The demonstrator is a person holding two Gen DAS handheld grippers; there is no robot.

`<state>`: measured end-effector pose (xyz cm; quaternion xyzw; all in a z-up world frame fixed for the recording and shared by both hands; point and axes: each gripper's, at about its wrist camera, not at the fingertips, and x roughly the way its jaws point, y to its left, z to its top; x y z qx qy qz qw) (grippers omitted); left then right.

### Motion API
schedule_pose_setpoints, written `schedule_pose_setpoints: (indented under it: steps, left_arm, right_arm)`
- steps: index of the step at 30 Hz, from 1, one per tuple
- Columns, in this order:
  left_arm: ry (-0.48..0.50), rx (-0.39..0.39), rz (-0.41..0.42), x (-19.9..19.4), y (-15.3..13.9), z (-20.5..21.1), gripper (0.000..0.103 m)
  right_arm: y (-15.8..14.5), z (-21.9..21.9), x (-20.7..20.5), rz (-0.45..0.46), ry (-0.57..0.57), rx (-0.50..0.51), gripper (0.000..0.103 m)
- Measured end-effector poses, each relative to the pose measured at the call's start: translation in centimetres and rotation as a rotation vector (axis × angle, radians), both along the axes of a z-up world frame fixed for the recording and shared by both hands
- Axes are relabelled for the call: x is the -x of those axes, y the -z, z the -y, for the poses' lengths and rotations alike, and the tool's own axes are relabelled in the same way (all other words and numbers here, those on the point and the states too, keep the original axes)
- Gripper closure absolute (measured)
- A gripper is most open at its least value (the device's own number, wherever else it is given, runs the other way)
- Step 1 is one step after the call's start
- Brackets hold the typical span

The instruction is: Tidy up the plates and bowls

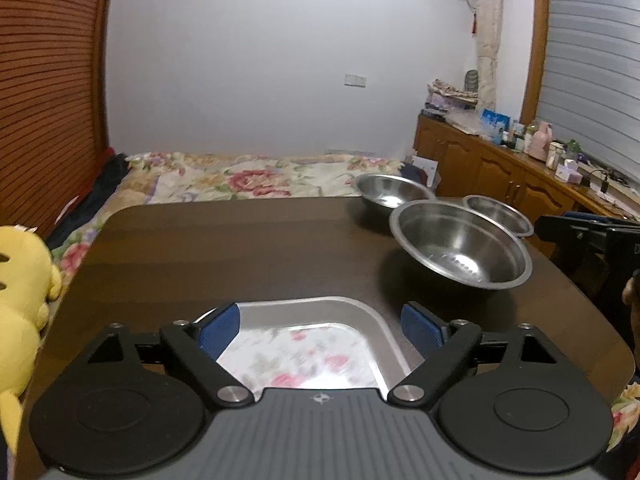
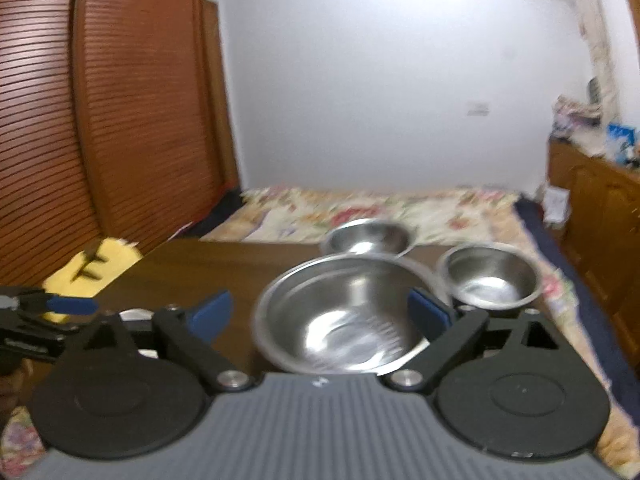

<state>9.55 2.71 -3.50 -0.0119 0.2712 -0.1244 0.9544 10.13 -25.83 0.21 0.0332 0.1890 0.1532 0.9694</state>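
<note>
Dark wooden bench (image 1: pixel 240 248), centre of both views.

Left gripper (image 1: pixel 320 326), lower centre of left view: fingers apart, flanking a square metal plate (image 1: pixel 304 312) with flowered centre; contact not discernible.

Right gripper (image 2: pixel 322 310), lower centre of right view: fingers apart, large steel bowl (image 2: pixel 340 320) between them; contact unclear, view blurred.

Two smaller steel bowls (image 2: pixel 366 238) (image 2: pixel 488 276) behind, upper right of bench.

Yellow plush toy (image 1: pixel 20 280), left edge. Flowered bed (image 1: pixel 248 178) beyond bench.
</note>
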Motion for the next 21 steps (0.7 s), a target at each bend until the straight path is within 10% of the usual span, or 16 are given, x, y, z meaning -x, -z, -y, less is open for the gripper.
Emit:
schedule_pose_setpoints:
  steps: [21]
  left_arm:
    - [0.087, 0.006, 0.007, -5.4, 0.7, 6.8, 0.006]
  right_arm:
    - [5.4, 3.4, -3.0, 0.029, 0.061, -0.042, 0.000]
